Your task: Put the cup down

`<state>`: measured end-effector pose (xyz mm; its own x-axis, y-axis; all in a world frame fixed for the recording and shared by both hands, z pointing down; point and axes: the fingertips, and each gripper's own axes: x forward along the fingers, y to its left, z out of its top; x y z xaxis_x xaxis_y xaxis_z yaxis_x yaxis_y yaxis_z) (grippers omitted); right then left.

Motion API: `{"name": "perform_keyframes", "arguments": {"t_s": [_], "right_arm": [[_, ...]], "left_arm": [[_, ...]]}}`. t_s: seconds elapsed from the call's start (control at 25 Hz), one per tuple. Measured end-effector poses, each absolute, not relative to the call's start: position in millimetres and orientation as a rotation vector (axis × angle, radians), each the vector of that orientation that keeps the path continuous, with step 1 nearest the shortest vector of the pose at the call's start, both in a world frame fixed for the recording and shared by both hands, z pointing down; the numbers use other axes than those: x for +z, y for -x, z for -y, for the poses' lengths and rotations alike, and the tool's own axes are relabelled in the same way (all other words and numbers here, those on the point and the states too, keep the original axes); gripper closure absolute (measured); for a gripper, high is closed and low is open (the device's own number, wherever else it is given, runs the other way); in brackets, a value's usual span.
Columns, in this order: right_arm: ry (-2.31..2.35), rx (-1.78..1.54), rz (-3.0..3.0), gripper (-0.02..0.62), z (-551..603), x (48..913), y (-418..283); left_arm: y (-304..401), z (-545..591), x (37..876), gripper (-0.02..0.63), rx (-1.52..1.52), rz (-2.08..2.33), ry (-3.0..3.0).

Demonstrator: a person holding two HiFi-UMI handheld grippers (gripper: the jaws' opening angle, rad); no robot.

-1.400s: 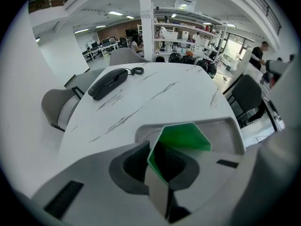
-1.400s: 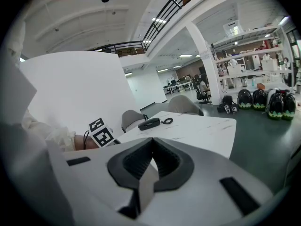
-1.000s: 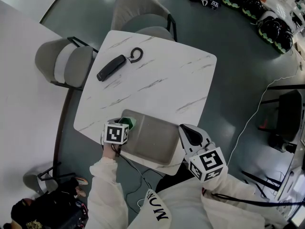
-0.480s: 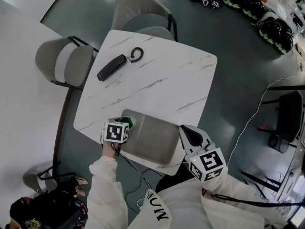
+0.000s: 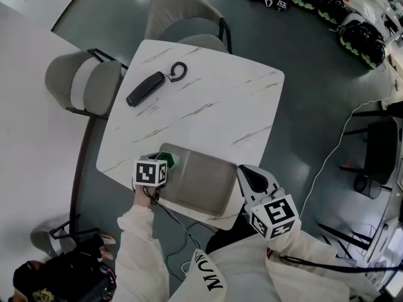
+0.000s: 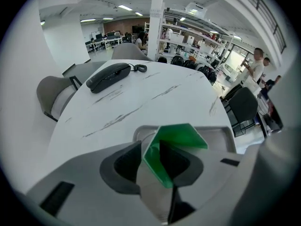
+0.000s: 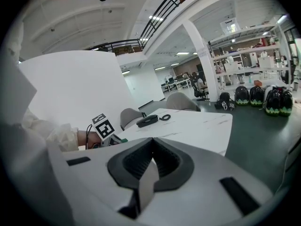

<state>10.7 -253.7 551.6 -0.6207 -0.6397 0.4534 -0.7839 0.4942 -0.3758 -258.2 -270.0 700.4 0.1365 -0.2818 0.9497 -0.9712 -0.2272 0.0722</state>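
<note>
L gripper [image 6: 157, 161]: jaws have just been opening and now stand apart. The green cup [image 6: 176, 136] has one wall between the pads, and neither pad seems to press on it. The cup looks set down in the near-left corner of the grey tray [image 5: 201, 181].

R gripper [image 7: 151, 161]: jaws together, nothing in them, hangs off the table's near edge.

Risks, as I judge them:
- A pad is inside the rim, so pulling away sideways or tilted could snag the wall and tip the cup.
- The cup looks light and is close to the tray rim and table edge, so a knock could send it over.
- Safer to lift straight out.

Surface: white marble-look table [image 5: 214, 99], w/ a dark corded handset [image 5: 146, 88] at the far-left corner.

Room: grey chairs [image 5: 82, 87] on two sides, grey-green floor [image 5: 302, 55], dark rounded items [image 5: 356, 36] w/ green trim lined up far right.
</note>
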Motion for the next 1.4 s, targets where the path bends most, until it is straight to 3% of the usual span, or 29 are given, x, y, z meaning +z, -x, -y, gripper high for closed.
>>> {"name": "perform_keyframes", "arguments": {"t_s": [0.16,0.76,1.4], "right_arm": [[-1.218,0.819,2.483,0.591,249,549,-13],[-1.254,0.759,2.512,0.59,208,523,-1],[-1.295,0.607,2.589,0.591,124,460,30]], "left_arm": [[255,271,695,0.471,1.072,1.238,-1.652],[254,272,627,0.471,1.018,1.387,-1.794],[261,188,509,0.476,0.825,1.566,-2.018]]}}
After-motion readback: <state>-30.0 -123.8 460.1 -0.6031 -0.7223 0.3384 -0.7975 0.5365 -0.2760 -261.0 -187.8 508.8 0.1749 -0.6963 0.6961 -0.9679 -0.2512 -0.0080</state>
